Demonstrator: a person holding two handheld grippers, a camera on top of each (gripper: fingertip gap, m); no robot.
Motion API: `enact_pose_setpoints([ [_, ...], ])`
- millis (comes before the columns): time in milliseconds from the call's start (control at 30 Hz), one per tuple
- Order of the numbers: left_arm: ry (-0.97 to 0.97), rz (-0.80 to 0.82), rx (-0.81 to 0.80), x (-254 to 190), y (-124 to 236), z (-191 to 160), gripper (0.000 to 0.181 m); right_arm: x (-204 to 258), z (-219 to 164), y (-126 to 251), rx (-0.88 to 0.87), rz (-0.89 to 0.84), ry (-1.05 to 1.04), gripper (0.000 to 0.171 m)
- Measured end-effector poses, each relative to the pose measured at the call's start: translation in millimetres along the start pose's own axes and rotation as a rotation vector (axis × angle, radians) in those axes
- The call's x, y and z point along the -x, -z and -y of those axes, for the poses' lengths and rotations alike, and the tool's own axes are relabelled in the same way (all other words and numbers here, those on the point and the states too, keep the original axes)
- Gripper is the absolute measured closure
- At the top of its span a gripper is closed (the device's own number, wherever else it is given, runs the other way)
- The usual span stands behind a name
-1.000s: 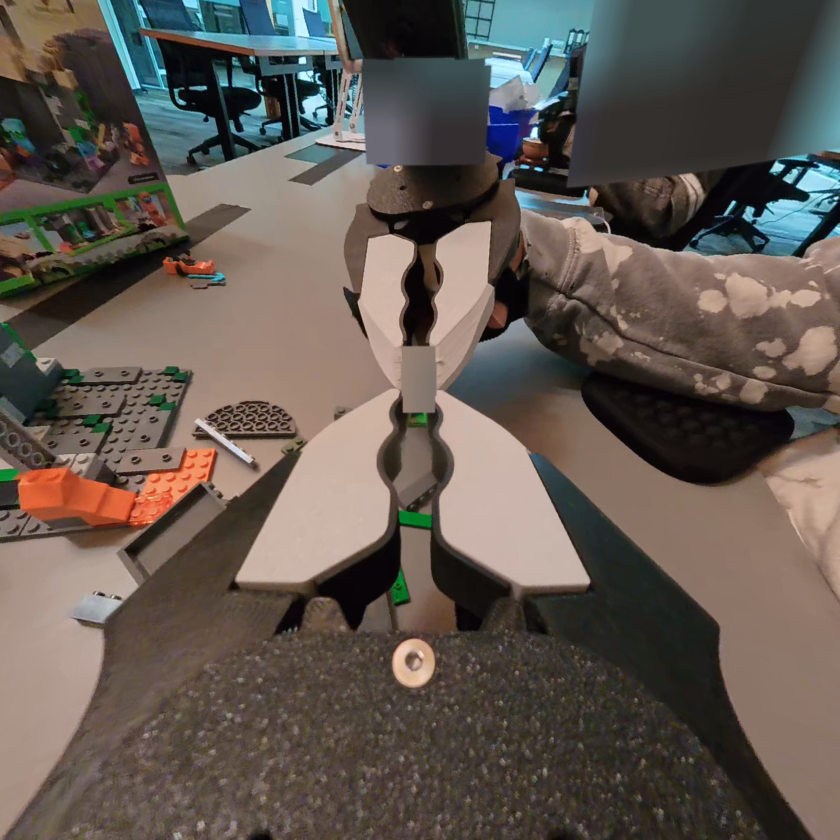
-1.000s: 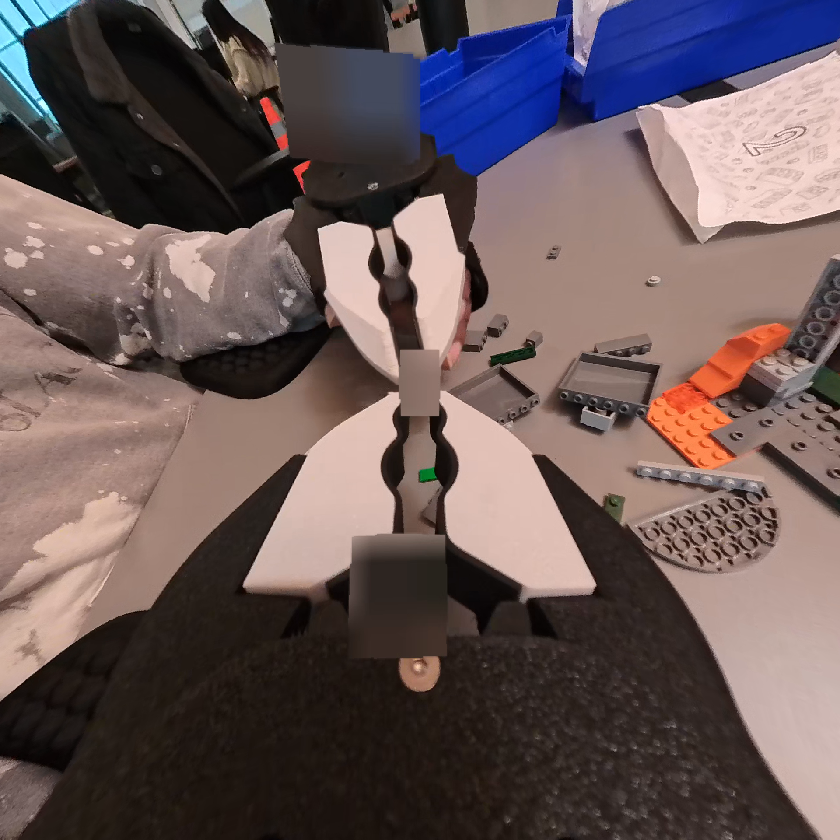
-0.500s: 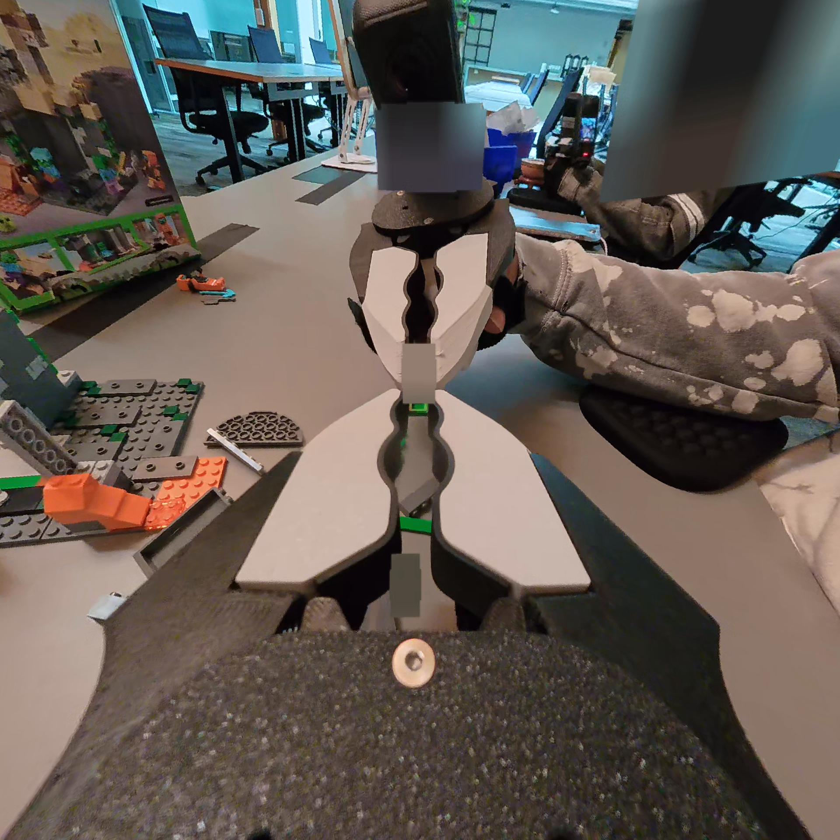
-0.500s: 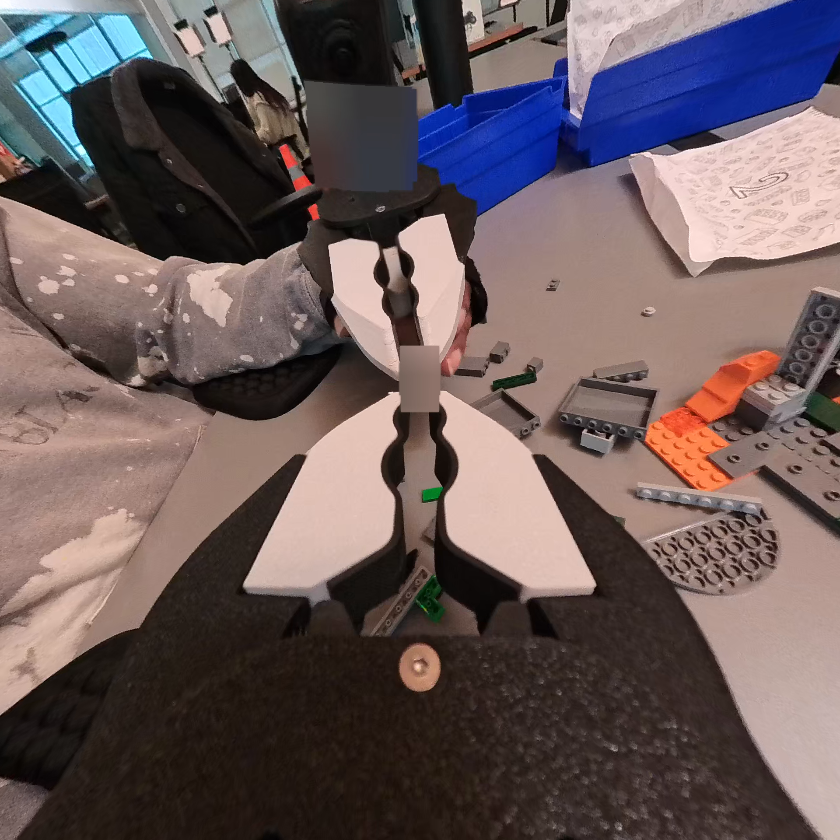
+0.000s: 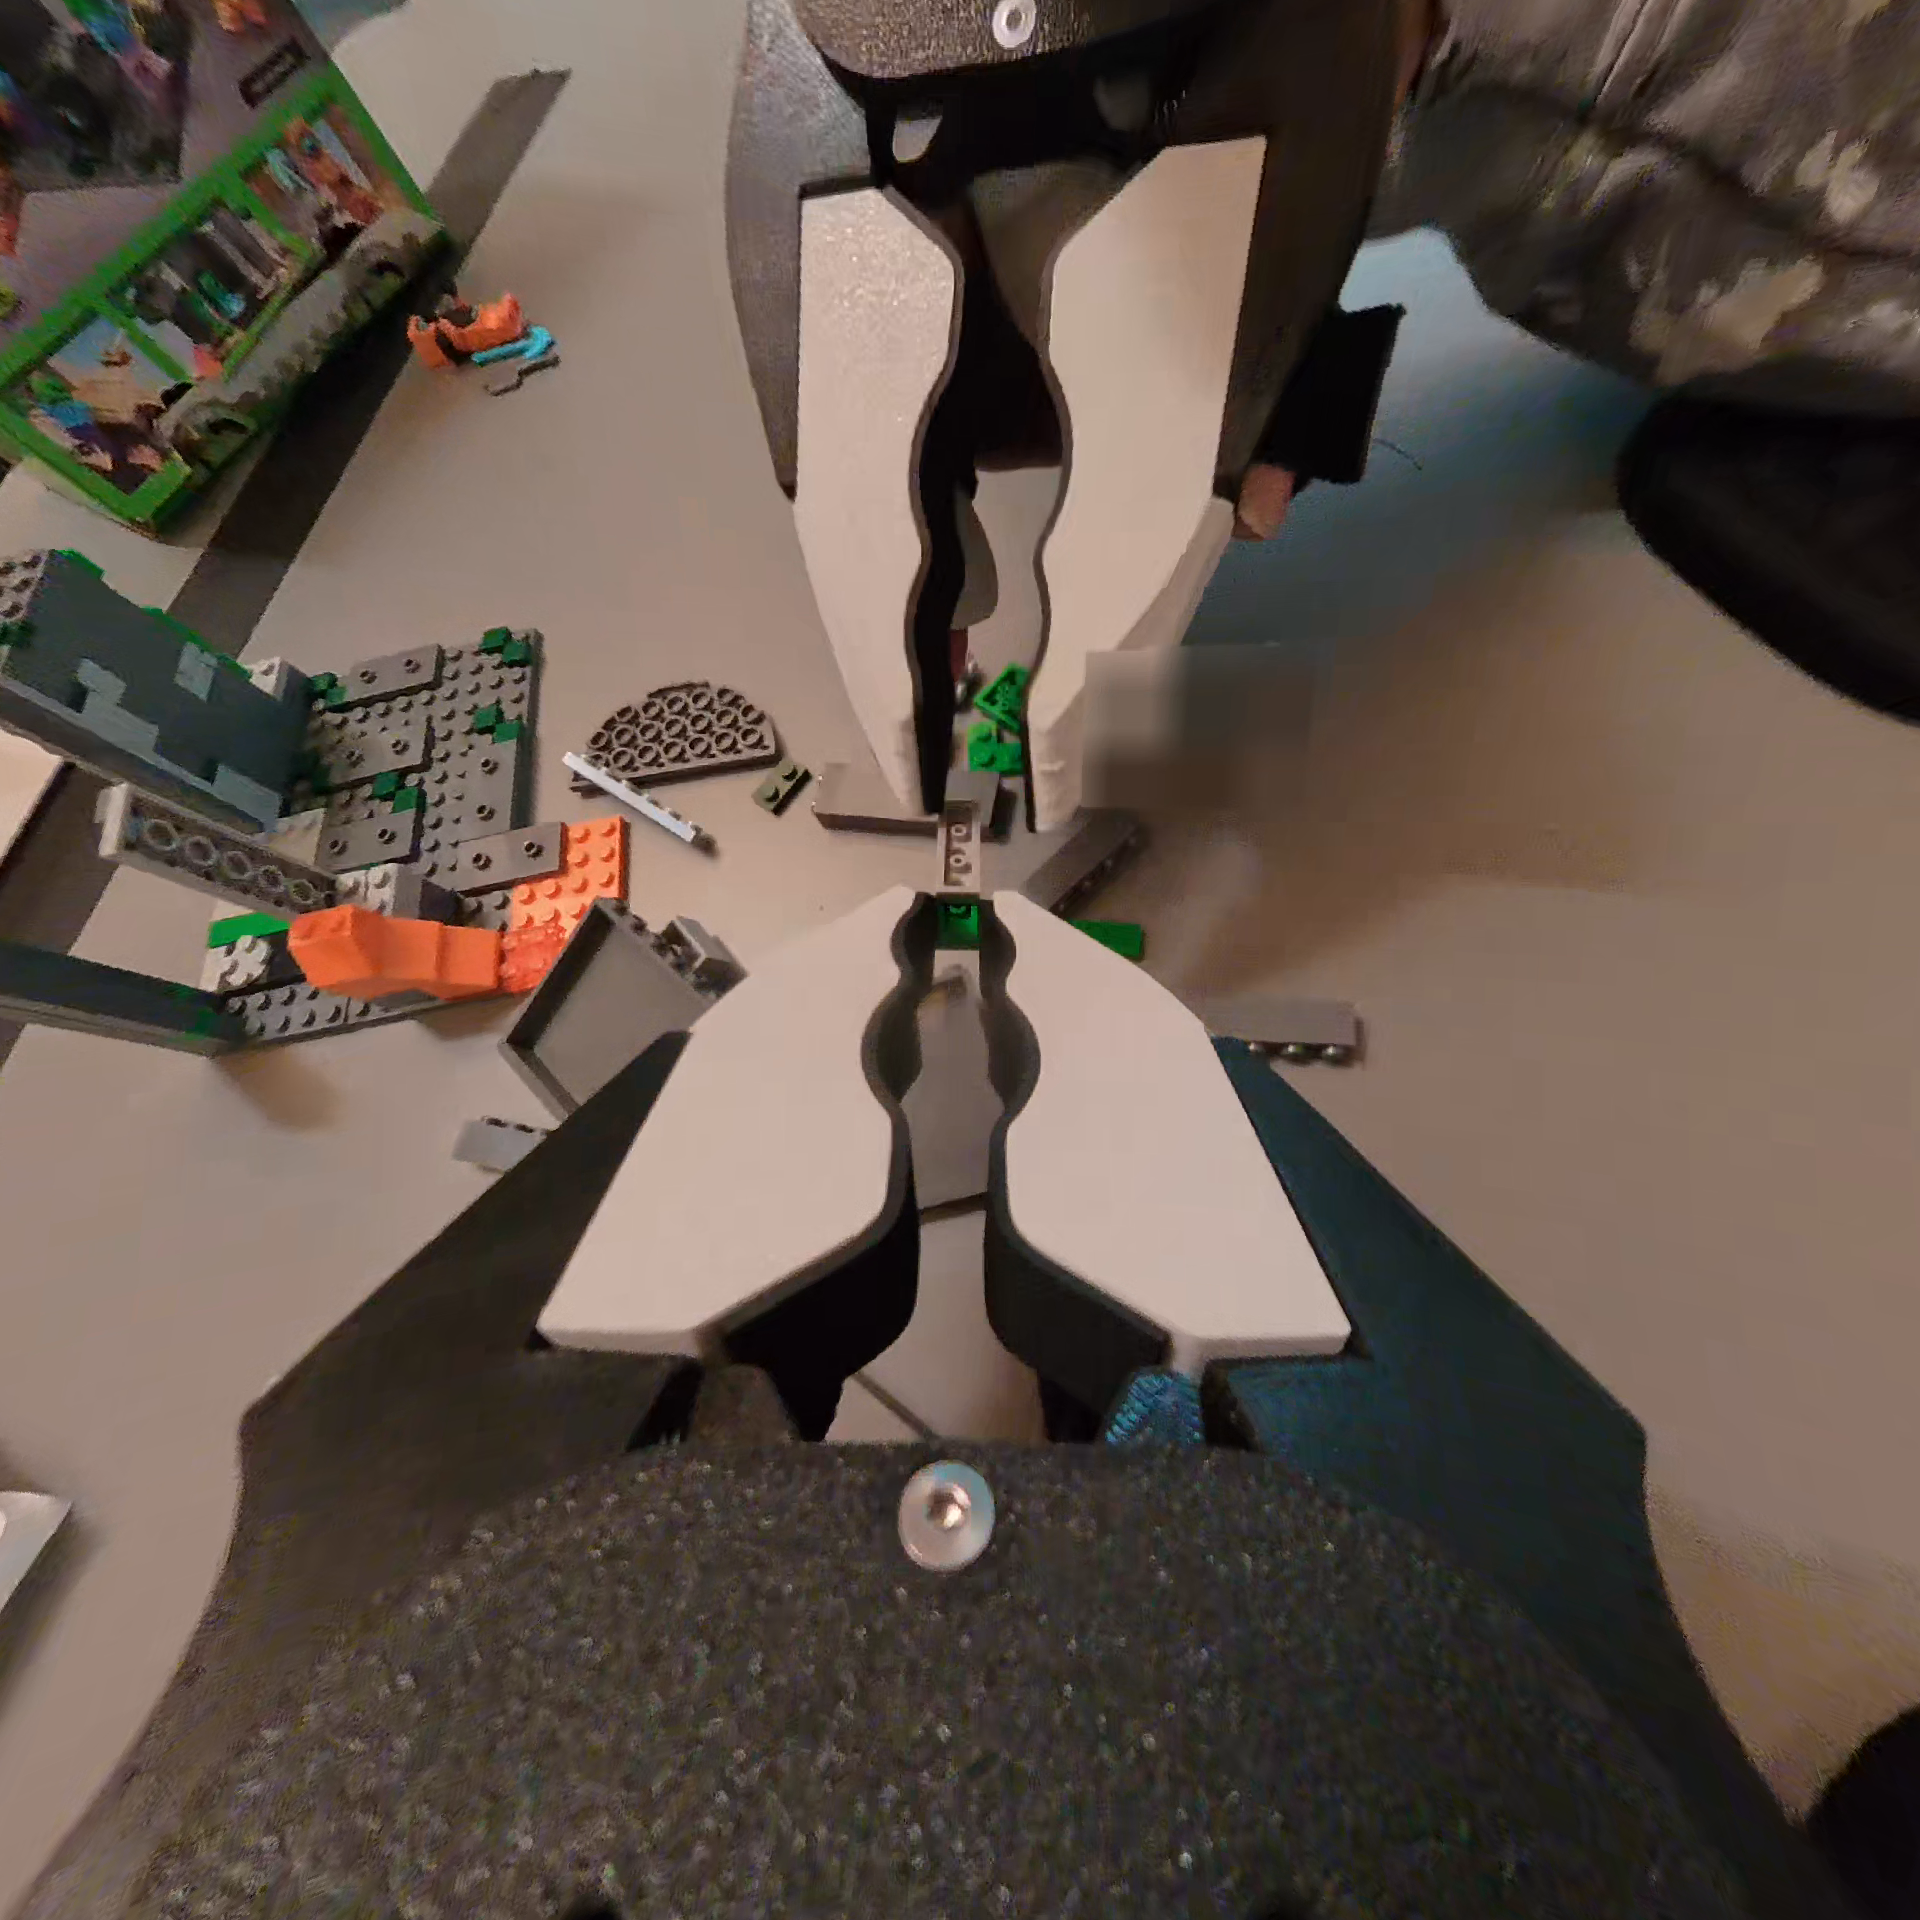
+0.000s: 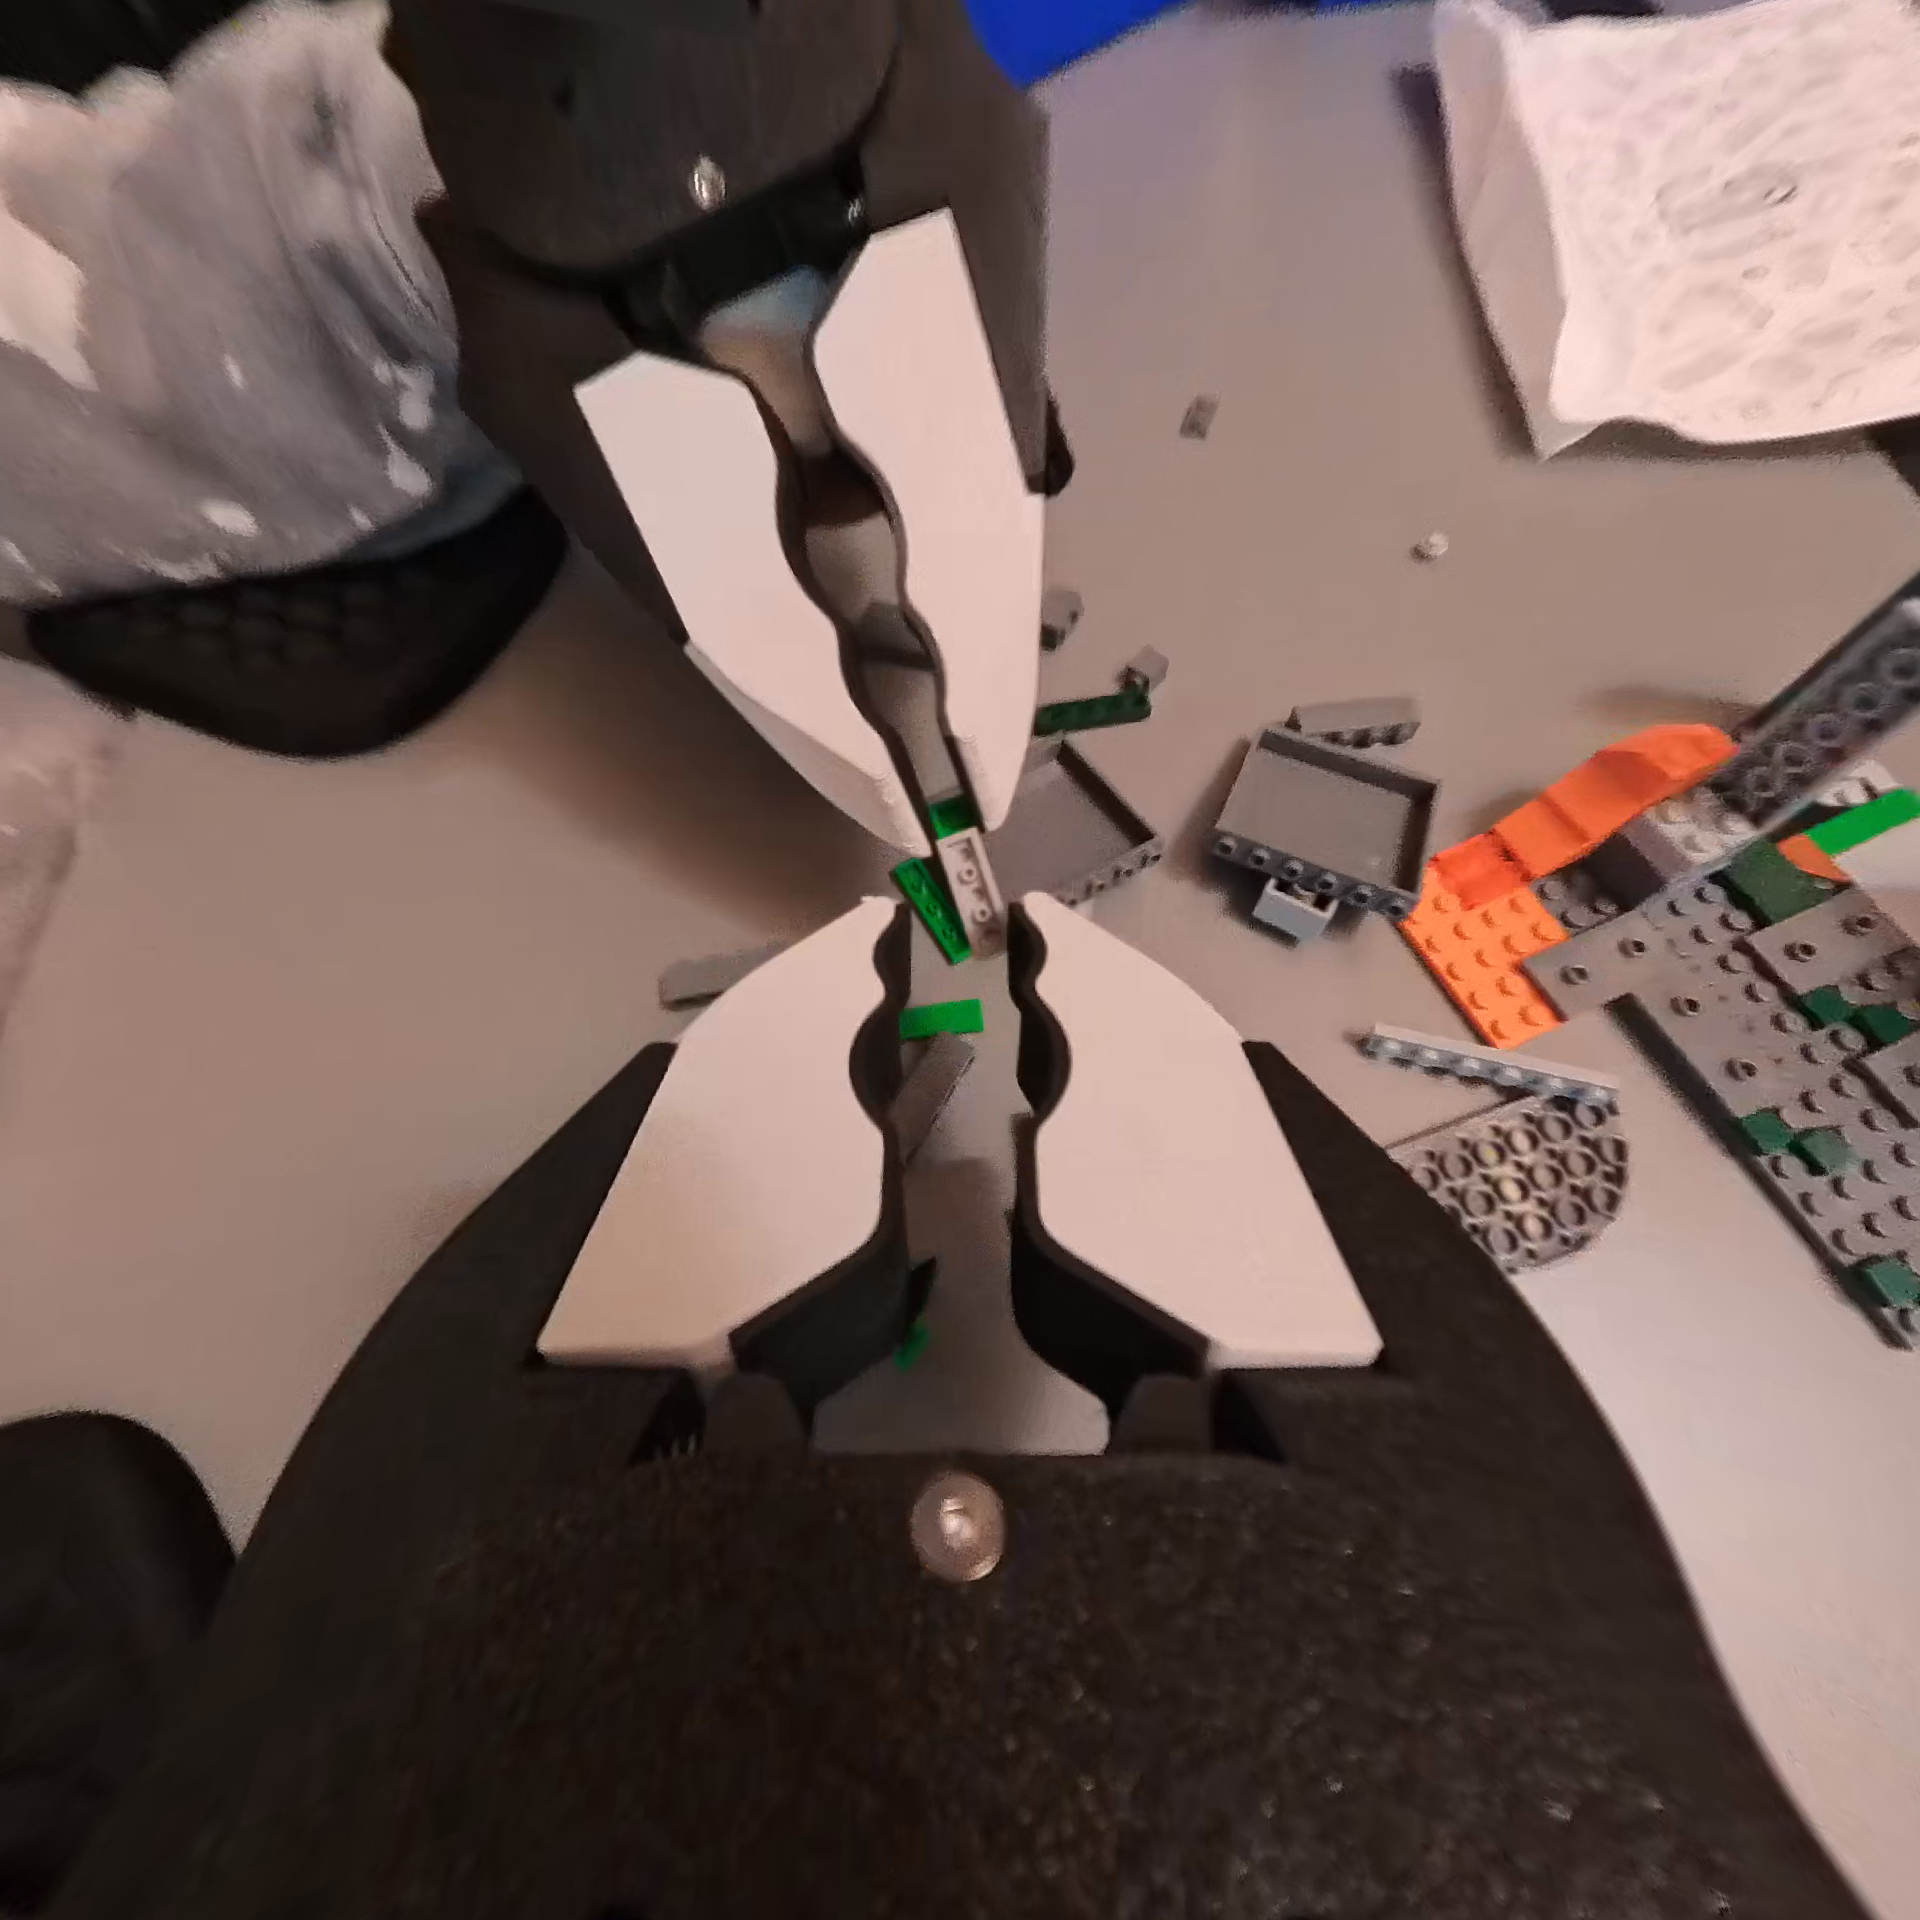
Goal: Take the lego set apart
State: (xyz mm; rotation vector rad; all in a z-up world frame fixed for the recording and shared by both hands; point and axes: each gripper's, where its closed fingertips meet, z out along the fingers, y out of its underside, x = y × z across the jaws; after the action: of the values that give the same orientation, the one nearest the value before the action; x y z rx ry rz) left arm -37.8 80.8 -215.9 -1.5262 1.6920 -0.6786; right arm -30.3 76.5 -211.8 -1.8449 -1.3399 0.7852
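Observation:
A small grey plate (image 5: 961,857) with a green plate (image 6: 930,914) stuck on its side hangs between the two grippers, just above the grey table. My left gripper (image 5: 954,896) is shut on it; in the right wrist view that gripper (image 6: 951,821) comes down from above and pinches the piece's far end. My right gripper (image 6: 954,906) stands with its jaws a little apart around the near end of the grey plate (image 6: 975,894). In the left wrist view the right gripper (image 5: 975,816) points down at the piece.
The partly built set (image 5: 416,748), an orange piece (image 5: 390,951), a half-round plate (image 5: 675,732) and a grey open frame (image 5: 613,997) lie to the left. Loose green plates (image 5: 997,727) lie below the grippers. The set's box (image 5: 187,260) stands far left. A paper sheet (image 6: 1683,208) lies behind. The tips of both grippers are at nearly the same place.
Both grippers have tipped down toward the table and dropped lower with the piece between them. The right gripper's jaws have parted slightly. The green plate now stands angled off the grey one.

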Motion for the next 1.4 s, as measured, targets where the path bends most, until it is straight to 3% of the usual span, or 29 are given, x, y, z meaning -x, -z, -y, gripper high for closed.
enact_pose_setpoints([
  [267,-0.057,-0.025,0.069,-8.1,-4.5,-10.0,0.173,2.2,-13.5,-20.3,0.147,-0.049,0.112,0.156],
  [867,-0.080,-0.046,0.138,-13.6,-7.6,-19.6,0.173,6.4,-16.4,-25.4,0.197,-0.058,0.158,0.163],
  [1400,-0.021,-0.079,0.109,-14.3,-4.8,-18.6,0.173,12.8,-8.0,-16.5,0.085,0.028,0.068,0.157],
])
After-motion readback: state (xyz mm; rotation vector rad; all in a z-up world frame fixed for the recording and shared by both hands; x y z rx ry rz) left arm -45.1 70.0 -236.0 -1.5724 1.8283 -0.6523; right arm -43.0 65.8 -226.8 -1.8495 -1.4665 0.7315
